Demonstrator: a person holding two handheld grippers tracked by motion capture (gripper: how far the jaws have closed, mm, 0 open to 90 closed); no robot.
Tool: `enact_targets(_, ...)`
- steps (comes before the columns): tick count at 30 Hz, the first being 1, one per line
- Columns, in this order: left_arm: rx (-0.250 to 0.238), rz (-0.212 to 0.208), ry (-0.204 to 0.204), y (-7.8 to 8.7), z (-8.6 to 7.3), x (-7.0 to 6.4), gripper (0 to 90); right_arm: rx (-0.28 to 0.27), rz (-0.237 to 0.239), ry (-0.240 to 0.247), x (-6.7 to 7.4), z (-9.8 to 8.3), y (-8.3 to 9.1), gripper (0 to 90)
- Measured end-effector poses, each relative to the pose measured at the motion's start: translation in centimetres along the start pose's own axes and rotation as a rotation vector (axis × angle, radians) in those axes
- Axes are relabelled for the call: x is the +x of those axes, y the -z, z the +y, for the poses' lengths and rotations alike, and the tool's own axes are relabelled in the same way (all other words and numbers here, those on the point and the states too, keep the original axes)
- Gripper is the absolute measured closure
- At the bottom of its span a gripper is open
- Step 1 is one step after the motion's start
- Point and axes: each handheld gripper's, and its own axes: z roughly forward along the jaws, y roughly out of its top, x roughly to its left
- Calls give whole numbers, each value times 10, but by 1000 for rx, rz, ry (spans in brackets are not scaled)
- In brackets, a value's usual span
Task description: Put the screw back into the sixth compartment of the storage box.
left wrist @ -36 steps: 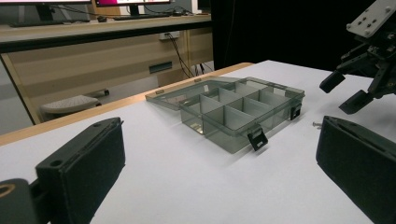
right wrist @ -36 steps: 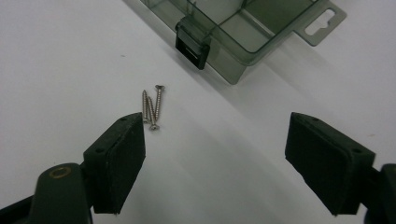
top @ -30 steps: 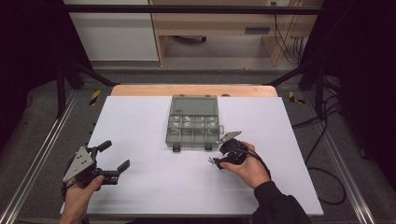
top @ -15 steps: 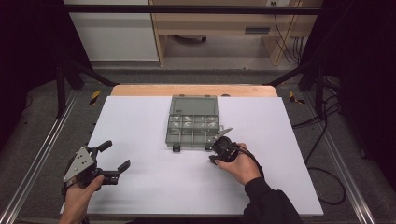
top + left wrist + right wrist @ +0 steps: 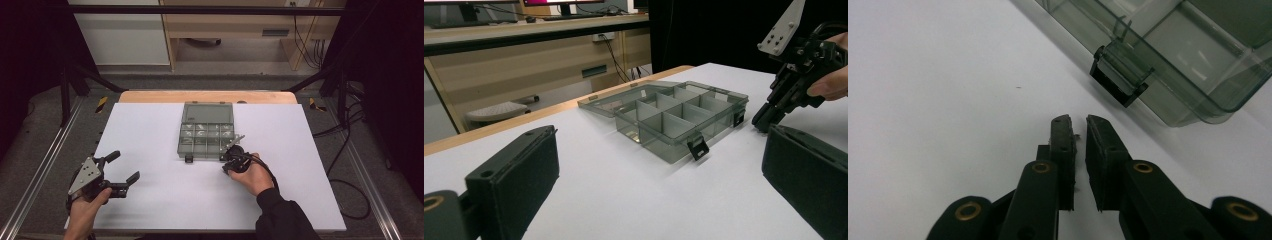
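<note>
Half the compartment box (image 5: pixel 1193 55) cut off beyond right claw (image 5: pixel 1078 125).

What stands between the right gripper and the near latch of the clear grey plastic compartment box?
Nothing visible. In the right gripper view, bare white table separates the right gripper from the black latch of the clear grey plastic compartment box. Its jaws have just been closing, with nothing between them.

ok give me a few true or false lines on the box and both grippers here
1. The clear grey plastic compartment box has its lid open. True.
2. The right gripper has its jaws wide apart. False: they have just been closing and are nearly together, with nothing visible between them.
3. The left gripper is open. True.
4. The right gripper is inside a compartment. False: it is on the white table beside the box's black latch.
</note>
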Motion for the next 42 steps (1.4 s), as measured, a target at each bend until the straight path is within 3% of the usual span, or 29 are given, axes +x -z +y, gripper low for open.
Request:
enact_targets(4,0,0,0,0,0,0,19,-2,2,15,-2,0,-1,874)
enact_targets(9,-1,0,0,0,0,0,19,-20,6,-5,-3,-1,2,877)
enact_targets(13,-3,2,4,0,0,1,20,-155,33,-43,2,5,16,877)
enact_targets(14,-7,2,5,0,0,1,20,-155,33,-43,2,5,16,877)
enact_targets(18,-2,3,2,0,0,1,20,-250,28,-25,8,18,20,877)
enact_targets(27,-8,3,8,1,0,1,20,-310,33,-33,11,35,18,877)
enact_targets(42,-9,2,9,1,0,1,20,-391,28,-45,13,39,17,877)
